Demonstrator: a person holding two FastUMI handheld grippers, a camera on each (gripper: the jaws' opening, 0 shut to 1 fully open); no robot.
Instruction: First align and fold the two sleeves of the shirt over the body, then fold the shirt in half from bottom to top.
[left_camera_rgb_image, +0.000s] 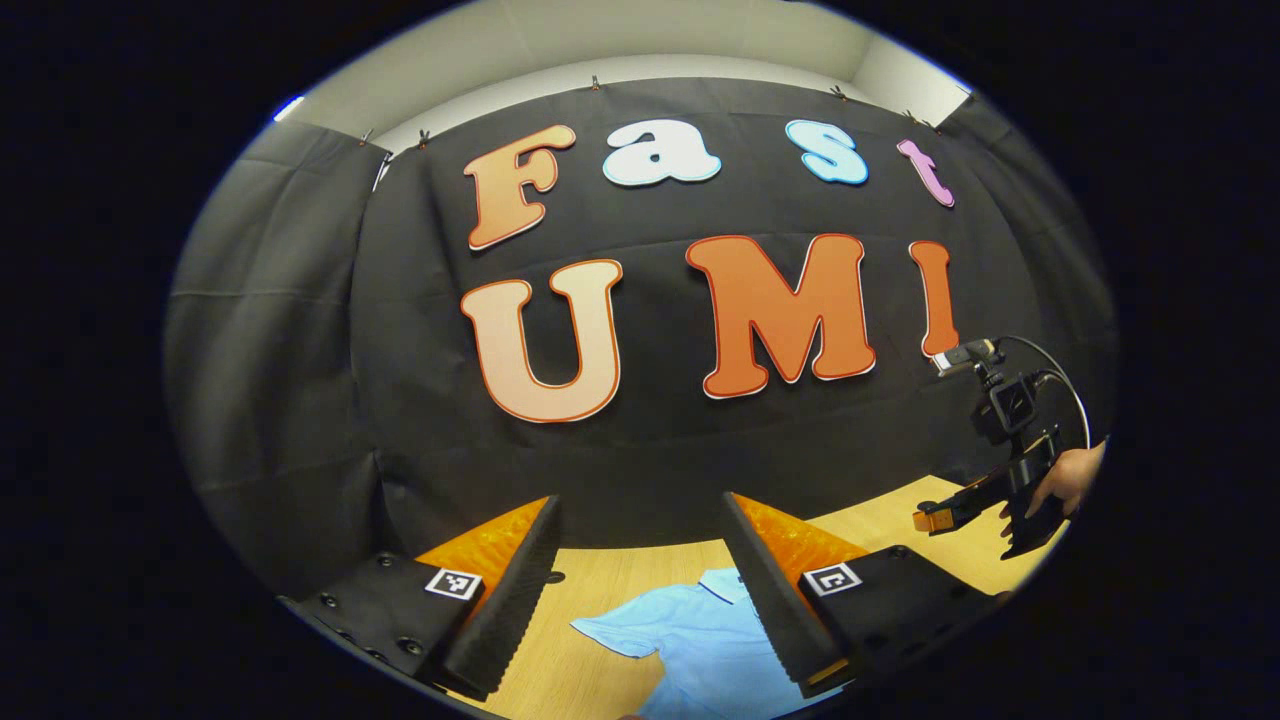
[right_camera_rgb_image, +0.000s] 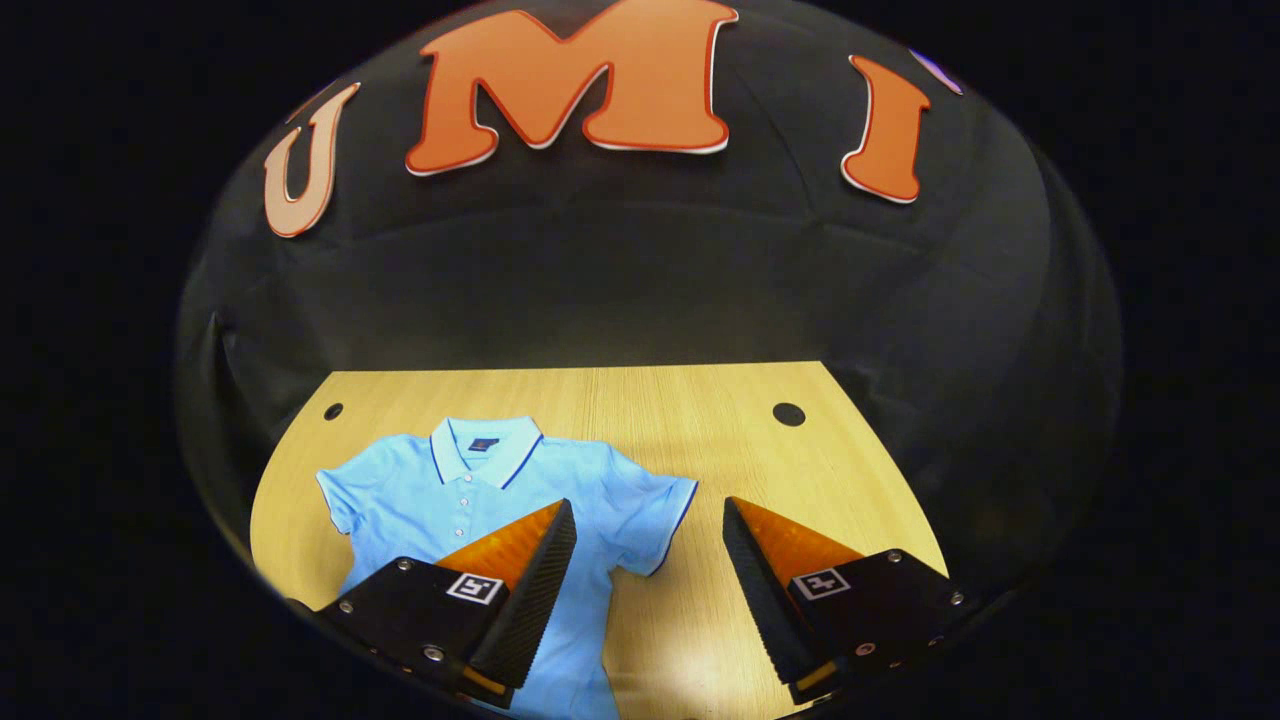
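**Claws open above a flat polo shirt**

Both claws are held apart and empty, above the wooden tabletop (right_camera_rgb_image: 700, 420). In the left gripper view, the left claw (left_camera_rgb_image: 640, 585) hovers with its fingers spread wide over one sleeve of a light blue polo shirt (left_camera_rgb_image: 700, 640). Far off to the right in that view, a hand (left_camera_rgb_image: 1065, 480) holds the other claw over the tabletop.

In the right gripper view, the right claw (right_camera_rgb_image: 650, 590) is also spread wide. The shirt (right_camera_rgb_image: 440, 500) lies flat and face up on the left part of the tabletop, collar toward the far wall, both short sleeves spread outward. Two dark round holes mark the tabletop's far corners.
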